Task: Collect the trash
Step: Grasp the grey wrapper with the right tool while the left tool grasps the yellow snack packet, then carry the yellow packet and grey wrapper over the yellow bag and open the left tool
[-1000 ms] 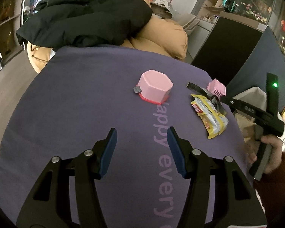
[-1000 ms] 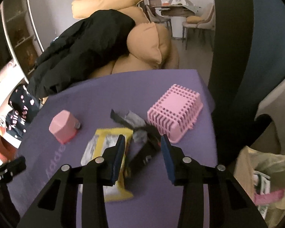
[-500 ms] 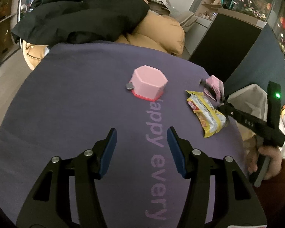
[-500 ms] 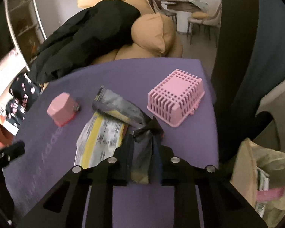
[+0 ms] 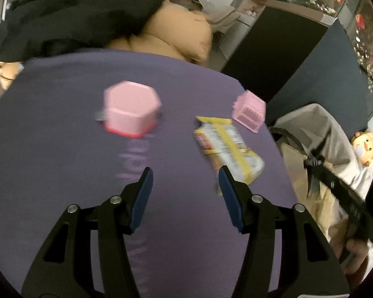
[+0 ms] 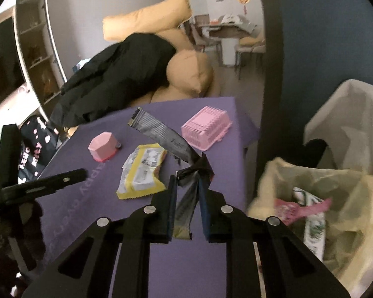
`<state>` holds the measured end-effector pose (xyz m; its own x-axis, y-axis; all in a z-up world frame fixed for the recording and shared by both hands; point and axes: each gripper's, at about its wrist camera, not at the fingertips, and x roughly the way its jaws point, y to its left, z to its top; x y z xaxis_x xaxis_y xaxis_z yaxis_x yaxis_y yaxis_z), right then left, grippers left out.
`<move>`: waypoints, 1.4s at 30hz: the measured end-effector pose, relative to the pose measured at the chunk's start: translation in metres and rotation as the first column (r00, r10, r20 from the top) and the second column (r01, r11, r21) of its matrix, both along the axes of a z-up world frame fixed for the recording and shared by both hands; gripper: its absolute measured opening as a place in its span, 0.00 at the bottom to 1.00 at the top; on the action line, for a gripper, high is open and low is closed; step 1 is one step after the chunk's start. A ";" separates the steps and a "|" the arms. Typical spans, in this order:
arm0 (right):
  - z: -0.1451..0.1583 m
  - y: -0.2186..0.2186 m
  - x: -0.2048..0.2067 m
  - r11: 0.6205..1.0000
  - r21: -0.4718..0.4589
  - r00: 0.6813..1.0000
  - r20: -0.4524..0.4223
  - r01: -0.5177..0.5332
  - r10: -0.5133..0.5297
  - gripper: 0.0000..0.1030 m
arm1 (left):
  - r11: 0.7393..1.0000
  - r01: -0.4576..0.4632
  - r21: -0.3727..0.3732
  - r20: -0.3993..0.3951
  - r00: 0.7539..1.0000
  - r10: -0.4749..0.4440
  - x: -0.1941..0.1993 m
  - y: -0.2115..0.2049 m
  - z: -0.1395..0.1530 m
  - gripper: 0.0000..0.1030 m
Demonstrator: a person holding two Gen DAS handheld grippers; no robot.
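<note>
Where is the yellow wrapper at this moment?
In the right wrist view the yellow wrapper lies flat on the purple tablecloth, left of the right gripper, between the pink hexagonal box and the pink basket.

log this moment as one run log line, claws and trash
right claw: just closed, shut on grey wrapper, lifted off table | left claw: open, empty | yellow wrapper: on purple cloth | trash bag: beside table
</note>
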<state>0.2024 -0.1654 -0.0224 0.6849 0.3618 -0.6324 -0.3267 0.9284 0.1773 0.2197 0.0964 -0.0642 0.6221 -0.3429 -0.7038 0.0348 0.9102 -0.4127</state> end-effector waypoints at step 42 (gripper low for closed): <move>0.026 -0.009 -0.043 0.997 0.057 0.994 0.102 -0.053 0.047 0.17 | 0.995 -0.010 0.103 0.119 0.993 -0.002 -0.052 -0.010 0.063 0.26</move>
<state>0.1589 -0.1748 0.0035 0.7243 0.4318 -0.5375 -0.3913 0.8993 0.1952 0.1675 0.0867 -0.0012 0.7049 -0.2691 -0.6563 0.0741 0.9481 -0.3091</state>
